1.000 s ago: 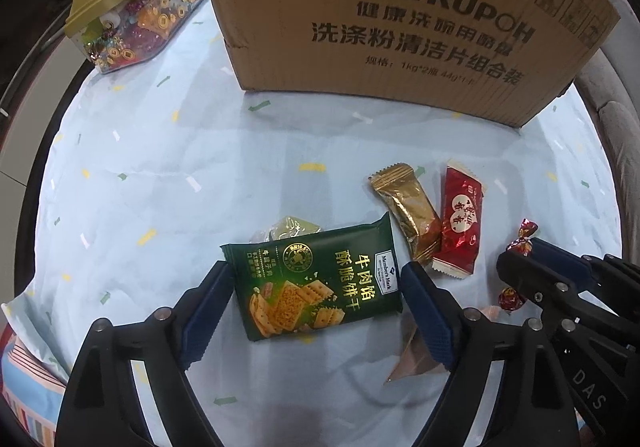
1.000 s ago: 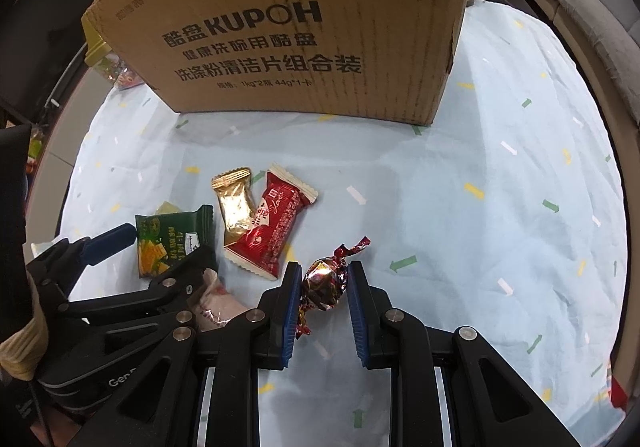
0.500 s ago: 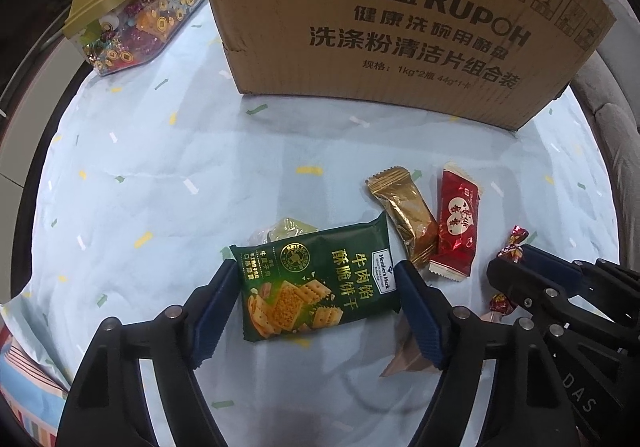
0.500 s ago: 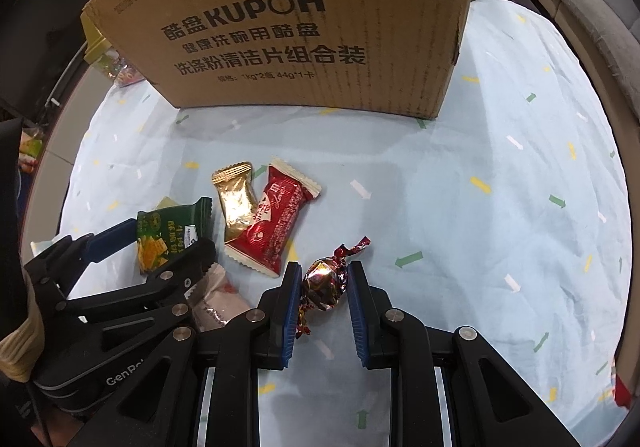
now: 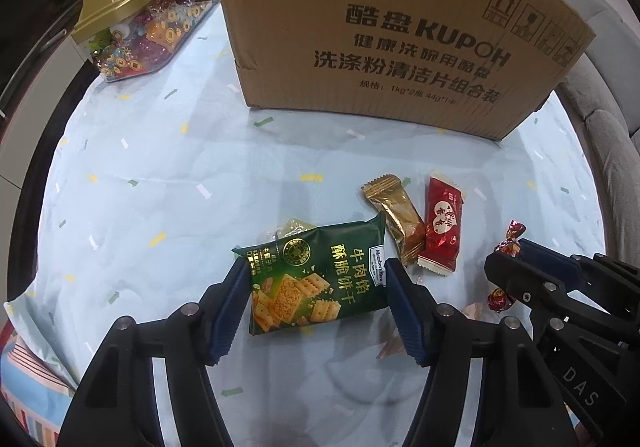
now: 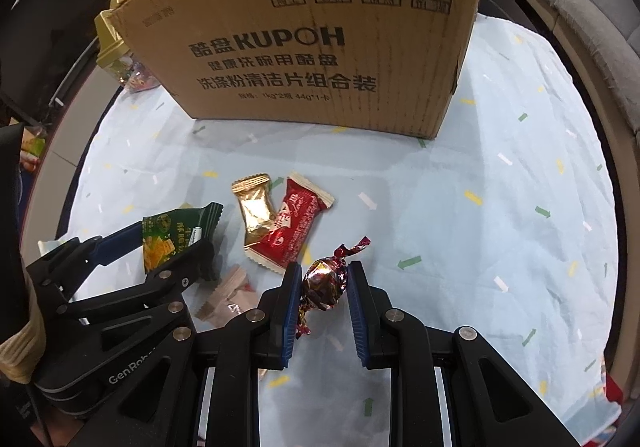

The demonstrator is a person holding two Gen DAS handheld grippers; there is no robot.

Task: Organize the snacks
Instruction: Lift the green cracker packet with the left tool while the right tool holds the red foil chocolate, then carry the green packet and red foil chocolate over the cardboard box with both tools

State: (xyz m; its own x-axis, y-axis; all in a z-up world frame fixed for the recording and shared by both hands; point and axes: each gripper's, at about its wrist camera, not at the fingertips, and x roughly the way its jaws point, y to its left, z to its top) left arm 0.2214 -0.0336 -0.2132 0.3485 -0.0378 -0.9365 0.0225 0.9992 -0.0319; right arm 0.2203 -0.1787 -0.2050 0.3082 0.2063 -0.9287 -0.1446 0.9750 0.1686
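Note:
My left gripper (image 5: 316, 289) is shut on a green cracker packet (image 5: 314, 279), its blue pads pressing both short ends; the packet looks lifted off the cloth, also in the right wrist view (image 6: 176, 235). My right gripper (image 6: 323, 285) is shut on a foil-wrapped twist candy (image 6: 325, 283), seen from the left wrist view (image 5: 506, 245). A gold snack packet (image 5: 396, 217) and a red snack packet (image 5: 442, 225) lie side by side on the cloth. A pale pink wrapped snack (image 6: 230, 297) lies below the left gripper. A big cardboard box (image 5: 392, 47) stands behind.
A light blue cloth with confetti print (image 5: 160, 175) covers the table. A gold-lidded candy container (image 5: 140, 15) stands at the far left beside the box. A small pale green packet (image 5: 294, 227) peeks out behind the cracker packet. A grey sofa (image 6: 592, 19) runs along the right.
The left gripper's pads have closed in onto the green packet's ends, and both grippers have risen and drawn a little nearer the box. The right gripper still holds the candy.

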